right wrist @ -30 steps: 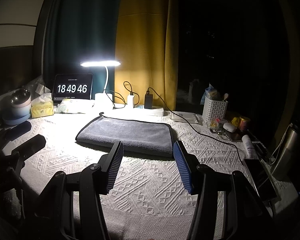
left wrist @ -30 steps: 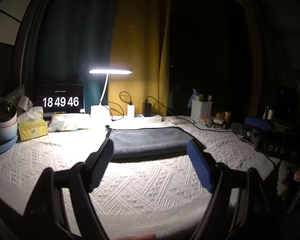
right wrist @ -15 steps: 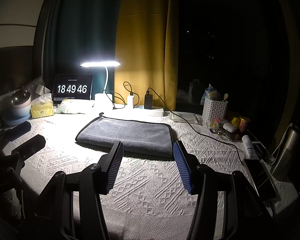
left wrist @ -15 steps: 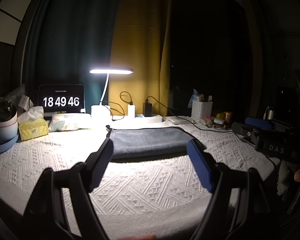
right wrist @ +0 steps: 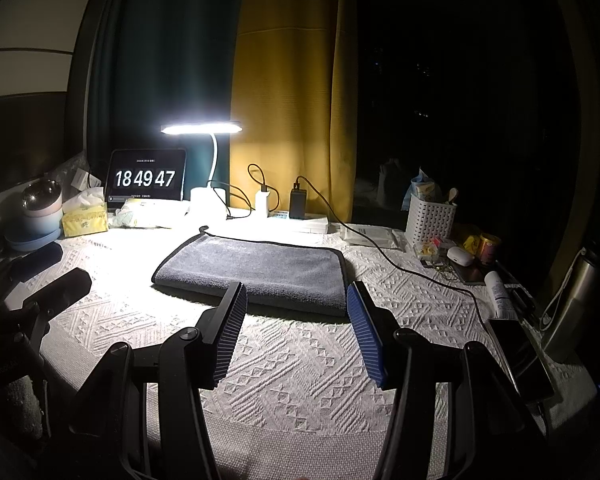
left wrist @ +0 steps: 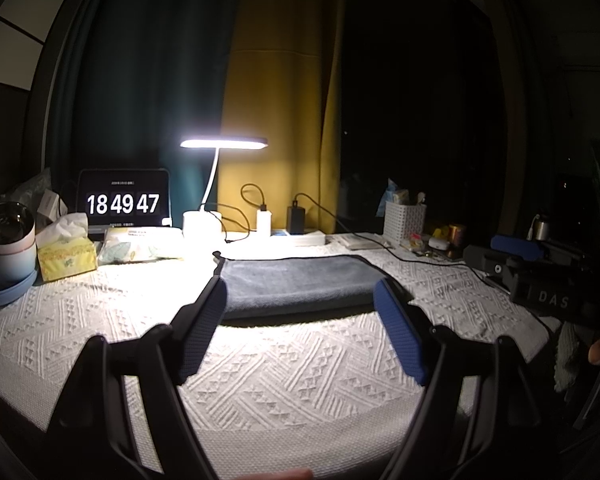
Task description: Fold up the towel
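A grey towel [left wrist: 296,280] lies folded flat in a neat rectangle on the white textured tablecloth [left wrist: 292,364], under the desk lamp; it also shows in the right wrist view [right wrist: 256,270]. My left gripper [left wrist: 300,304] is open and empty, held above the cloth just in front of the towel's near edge. My right gripper [right wrist: 296,300] is open and empty, also just short of the towel's near edge. The right gripper shows at the right of the left wrist view [left wrist: 532,264], and the left gripper at the left of the right wrist view [right wrist: 40,276].
At the back stand a lit desk lamp [right wrist: 201,128], a clock display [right wrist: 145,178], a tissue box [right wrist: 85,220], a power strip with chargers [right wrist: 300,220] and a white basket [right wrist: 430,220]. A cable [right wrist: 404,268], phone [right wrist: 520,356] and bottle [right wrist: 572,300] lie right.
The clock has gone from 18 49 46 to 18 49 47. Both grippers and the towel have stayed in place.
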`<state>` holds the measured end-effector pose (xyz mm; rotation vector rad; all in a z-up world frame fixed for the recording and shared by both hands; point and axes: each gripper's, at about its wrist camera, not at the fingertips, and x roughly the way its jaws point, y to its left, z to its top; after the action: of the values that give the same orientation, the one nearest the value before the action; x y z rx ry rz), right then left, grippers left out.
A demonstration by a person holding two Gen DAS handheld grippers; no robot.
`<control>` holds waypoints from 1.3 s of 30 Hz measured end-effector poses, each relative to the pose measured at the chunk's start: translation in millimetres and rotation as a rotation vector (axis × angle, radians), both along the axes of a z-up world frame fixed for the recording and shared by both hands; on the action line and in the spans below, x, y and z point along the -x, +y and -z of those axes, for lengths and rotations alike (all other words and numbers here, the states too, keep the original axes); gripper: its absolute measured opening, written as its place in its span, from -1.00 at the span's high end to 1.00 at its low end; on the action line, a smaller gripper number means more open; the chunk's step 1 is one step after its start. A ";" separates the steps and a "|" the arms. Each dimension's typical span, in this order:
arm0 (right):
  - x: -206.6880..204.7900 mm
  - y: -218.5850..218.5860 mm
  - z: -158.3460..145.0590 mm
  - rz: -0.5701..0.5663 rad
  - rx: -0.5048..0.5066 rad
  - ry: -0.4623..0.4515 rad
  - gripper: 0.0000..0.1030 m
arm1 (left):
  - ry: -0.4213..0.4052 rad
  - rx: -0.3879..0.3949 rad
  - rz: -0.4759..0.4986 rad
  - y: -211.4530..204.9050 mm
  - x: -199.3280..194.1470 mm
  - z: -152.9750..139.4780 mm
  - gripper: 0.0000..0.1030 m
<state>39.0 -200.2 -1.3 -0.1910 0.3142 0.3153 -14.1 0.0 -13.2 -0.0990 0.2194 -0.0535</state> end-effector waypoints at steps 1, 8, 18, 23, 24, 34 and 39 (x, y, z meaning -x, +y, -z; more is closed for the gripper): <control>-0.1 0.0 0.0 0.000 0.000 0.000 -0.07 | 0.000 0.001 -0.002 0.4 -0.2 0.0 -0.50; -0.9 0.4 -0.1 -0.001 0.000 0.001 -0.07 | -0.001 0.002 -0.006 1.9 -1.1 -0.7 -0.50; -1.0 0.5 0.1 0.000 0.000 0.001 -0.07 | -0.001 0.004 -0.005 3.4 -0.6 -0.8 -0.50; -1.1 0.3 0.2 -0.001 -0.001 0.001 -0.07 | -0.001 0.004 -0.005 3.4 -0.7 -0.8 -0.50; -1.1 0.3 0.2 -0.001 -0.001 0.001 -0.07 | -0.001 0.004 -0.005 3.5 -0.6 -0.8 -0.50; -2.0 4.0 2.5 -0.006 0.005 0.007 -0.07 | 0.000 0.004 -0.005 4.3 -0.8 -0.7 -0.50; -1.9 4.5 2.8 -0.006 0.004 0.007 -0.07 | -0.005 0.009 -0.005 6.3 1.0 0.2 -0.50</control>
<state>40.9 -195.7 -4.1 -0.1950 0.3208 0.3211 -15.1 6.3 -13.4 -0.1086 0.2139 -0.0494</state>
